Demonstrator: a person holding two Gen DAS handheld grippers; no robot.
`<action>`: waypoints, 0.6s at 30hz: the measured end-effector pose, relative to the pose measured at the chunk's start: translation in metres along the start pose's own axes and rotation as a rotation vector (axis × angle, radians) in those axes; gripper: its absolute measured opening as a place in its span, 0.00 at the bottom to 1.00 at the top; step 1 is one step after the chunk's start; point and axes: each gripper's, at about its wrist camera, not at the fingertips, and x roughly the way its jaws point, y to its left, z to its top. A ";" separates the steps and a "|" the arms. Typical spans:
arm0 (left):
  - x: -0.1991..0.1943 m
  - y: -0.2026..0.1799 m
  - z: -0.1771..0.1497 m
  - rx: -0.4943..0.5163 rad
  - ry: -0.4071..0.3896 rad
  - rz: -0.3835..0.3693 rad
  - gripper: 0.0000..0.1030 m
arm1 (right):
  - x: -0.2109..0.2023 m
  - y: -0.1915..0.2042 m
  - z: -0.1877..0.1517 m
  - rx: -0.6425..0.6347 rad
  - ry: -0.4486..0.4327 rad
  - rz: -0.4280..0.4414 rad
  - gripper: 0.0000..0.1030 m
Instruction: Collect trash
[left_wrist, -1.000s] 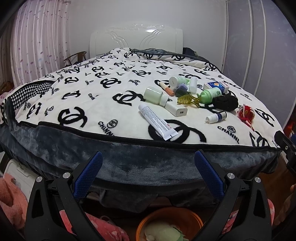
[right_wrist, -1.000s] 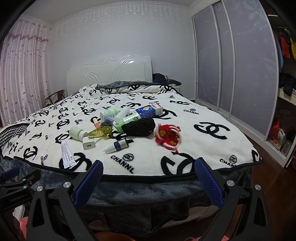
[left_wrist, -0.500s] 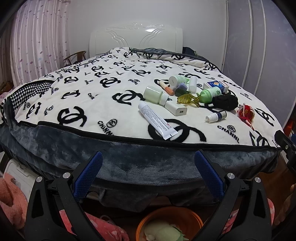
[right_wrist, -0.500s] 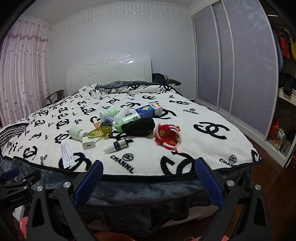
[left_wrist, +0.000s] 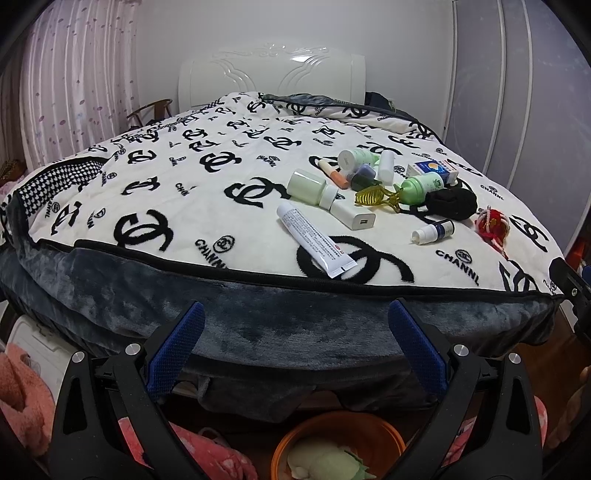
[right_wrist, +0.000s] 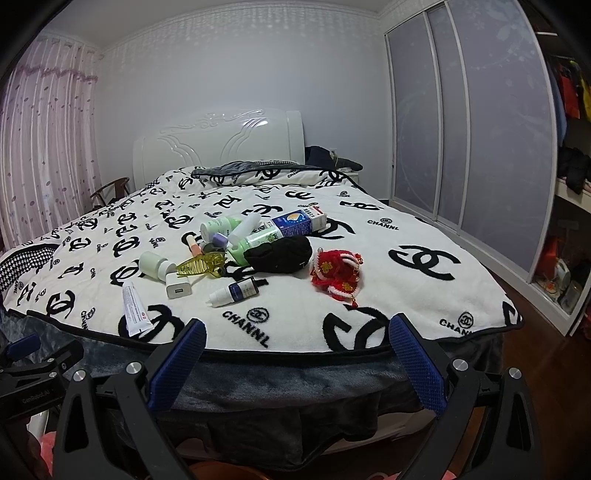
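Observation:
Clutter lies on the bed's white logo blanket (left_wrist: 155, 192): a white tube (left_wrist: 316, 239) (right_wrist: 135, 308), a pale green bottle (left_wrist: 308, 186), a white charger (left_wrist: 352, 217), a yellow hair clip (left_wrist: 375, 196) (right_wrist: 201, 265), a small dropper bottle (left_wrist: 433, 231) (right_wrist: 233, 292), a black cloth (left_wrist: 450, 203) (right_wrist: 279, 254), a red knitted pouch (left_wrist: 493, 224) (right_wrist: 337, 275) and a blue-white box (right_wrist: 299, 221). An orange bin (left_wrist: 338, 445) stands on the floor below the left gripper (left_wrist: 295, 339). Both the left gripper and the right gripper (right_wrist: 295, 354) are open, empty, in front of the bed's foot edge.
A white headboard (right_wrist: 218, 144) and pillow sit at the far end. Sliding wardrobe doors (right_wrist: 469, 122) line the right wall, pink curtains (right_wrist: 40, 147) the left. Pink cloth (left_wrist: 22, 391) and a white box (left_wrist: 33, 343) lie on the floor at left.
The left view has shifted up very slightly; the bed and its items stay put. Both grippers remain open.

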 end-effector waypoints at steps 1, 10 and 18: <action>0.000 0.000 0.001 0.000 -0.002 0.001 0.94 | 0.000 0.001 0.000 0.000 -0.001 -0.001 0.95; 0.001 0.000 -0.001 -0.004 0.003 -0.001 0.94 | 0.000 0.002 0.001 -0.001 0.000 -0.001 0.95; 0.001 0.000 -0.011 -0.021 0.021 -0.008 0.94 | 0.001 0.001 0.001 -0.004 0.004 0.000 0.95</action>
